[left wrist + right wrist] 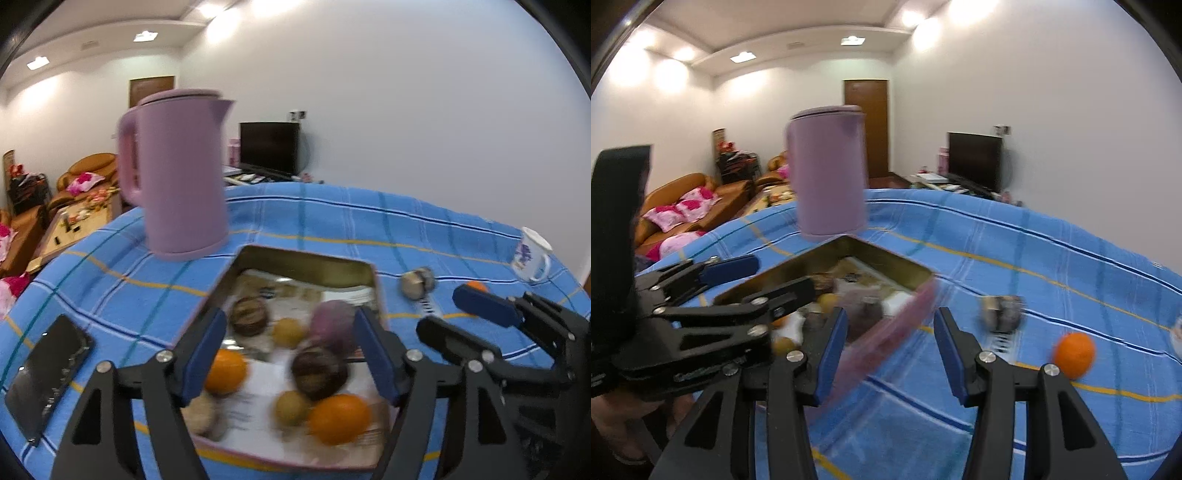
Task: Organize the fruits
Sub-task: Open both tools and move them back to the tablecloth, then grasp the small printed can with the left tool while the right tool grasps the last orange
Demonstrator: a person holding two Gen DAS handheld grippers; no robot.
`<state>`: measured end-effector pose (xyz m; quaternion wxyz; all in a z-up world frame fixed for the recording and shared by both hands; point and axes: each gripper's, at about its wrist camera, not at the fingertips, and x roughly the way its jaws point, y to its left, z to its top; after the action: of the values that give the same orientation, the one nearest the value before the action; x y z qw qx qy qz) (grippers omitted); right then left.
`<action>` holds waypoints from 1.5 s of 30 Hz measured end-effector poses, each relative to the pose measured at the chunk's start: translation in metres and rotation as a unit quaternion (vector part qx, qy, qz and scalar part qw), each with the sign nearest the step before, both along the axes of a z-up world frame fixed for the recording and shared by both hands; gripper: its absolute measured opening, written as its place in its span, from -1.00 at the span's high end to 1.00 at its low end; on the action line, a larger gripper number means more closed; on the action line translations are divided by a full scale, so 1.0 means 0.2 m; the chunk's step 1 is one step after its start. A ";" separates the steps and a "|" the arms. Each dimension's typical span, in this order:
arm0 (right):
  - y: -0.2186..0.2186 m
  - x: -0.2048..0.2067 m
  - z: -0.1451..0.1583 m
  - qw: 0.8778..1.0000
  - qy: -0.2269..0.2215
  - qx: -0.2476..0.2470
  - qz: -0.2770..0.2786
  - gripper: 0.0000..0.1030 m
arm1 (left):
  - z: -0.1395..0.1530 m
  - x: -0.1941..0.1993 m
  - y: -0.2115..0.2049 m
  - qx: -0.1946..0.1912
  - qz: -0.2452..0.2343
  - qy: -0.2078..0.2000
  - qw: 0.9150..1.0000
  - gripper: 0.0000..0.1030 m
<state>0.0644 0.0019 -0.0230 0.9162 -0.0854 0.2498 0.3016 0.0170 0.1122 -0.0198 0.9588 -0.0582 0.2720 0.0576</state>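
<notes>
- Most of the job judged done: tin point(258, 258) already loaded with fruit, one orange left outside it on the cloth.
- Left gripper point(291, 354) poised over the near end of the tin, blue pads spread wide, nothing pinched and nothing touched as far as visible.
- Between those pads, inside the tin: near orange point(340, 417) by the near rim, a yellowish fruit point(291, 406) just beside it, a dark brown fruit point(319, 371) behind, a second orange point(226, 369) against the tin's left side, a pale fruit point(199, 413) at the near left corner.
- Deeper in the tin: small yellow fruit point(287, 331), purple fruit point(332, 321), another dark brown fruit point(249, 315); all blurred, exact kinds hard to tell.
- Right gripper point(890, 354) hovering at the tin's right edge, pads spread wide, holding nothing; tin wall blurred between them, contact impossible to confirm.
- Loose orange point(1074, 354) on the blue checked tablecloth point(1034, 258), well to the right of the tin, clear of both grippers: judged the remaining pick.
- Small metallic object point(417, 282) just right of the tin, white mug point(532, 254) farther right, dark phone point(48, 373) left of the tin.
- Lilac kettle point(177, 173) upright just behind the tin's far left corner.
</notes>
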 end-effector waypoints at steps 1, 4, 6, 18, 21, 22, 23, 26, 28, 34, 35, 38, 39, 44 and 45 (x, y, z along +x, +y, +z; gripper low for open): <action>-0.05 0.02 0.01 1.000 0.000 0.000 -0.014 0.01 | 0.01 0.01 -0.04 0.000 -0.008 0.000 1.000 -0.49; -0.20 0.07 0.02 0.998 0.003 -0.002 -0.060 0.01 | 0.04 0.05 -0.17 0.000 -0.033 -0.002 0.999 -0.56; -0.30 0.12 0.02 0.995 0.001 -0.013 -0.102 0.01 | 0.05 0.07 -0.25 0.004 -0.044 -0.003 0.999 -0.58; -0.54 0.47 -0.13 0.975 0.089 -0.029 -0.200 0.01 | 0.03 0.32 -0.52 0.033 -0.068 0.029 0.997 -0.58; -0.54 0.50 -0.14 0.976 0.098 -0.011 -0.196 0.01 | 0.01 0.35 -0.53 0.036 -0.065 0.035 0.997 -0.58; -0.54 0.51 -0.14 0.975 0.103 -0.012 -0.194 0.01 | 0.01 0.36 -0.53 0.035 -0.065 0.035 0.997 -0.58; -0.53 0.53 -0.15 0.975 0.111 -0.014 -0.193 0.01 | 0.01 0.37 -0.53 0.034 -0.066 0.035 0.997 -0.58; -0.53 0.58 -0.20 0.972 0.136 -0.017 -0.192 0.01 | 0.01 0.39 -0.53 0.031 -0.068 0.040 0.996 -0.58; -0.54 0.59 -0.22 0.970 0.153 -0.007 -0.188 0.03 | 0.01 0.41 -0.54 0.027 -0.072 0.042 0.996 -0.58; -0.60 0.57 -0.20 0.968 0.142 0.005 -0.208 0.05 | -0.02 0.48 -0.60 0.033 -0.082 0.054 0.995 -0.58; -0.63 0.57 -0.19 0.966 0.139 0.007 -0.220 0.05 | -0.02 0.49 -0.62 0.033 -0.086 0.057 0.994 -0.58; -0.73 0.56 -0.18 0.957 0.138 0.021 -0.255 0.05 | -0.06 0.55 -0.66 0.034 -0.090 0.069 0.993 -0.58; -0.76 0.56 -0.18 0.954 0.137 0.023 -0.266 0.05 | -0.07 0.57 -0.67 0.031 -0.091 0.074 0.993 -0.57; -0.79 0.55 -0.16 0.953 0.126 0.024 -0.275 0.05 | -0.14 0.70 -0.72 0.030 -0.089 0.103 0.990 -0.48; -0.79 0.55 -0.15 0.953 0.120 0.022 -0.277 0.05 | -0.15 0.72 -0.72 0.030 -0.087 0.108 0.990 -0.40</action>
<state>0.1738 -0.1564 -0.0538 0.9286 0.0443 0.3651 0.0494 0.1612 -0.0320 -0.0499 0.9267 0.0014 0.3757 -0.0123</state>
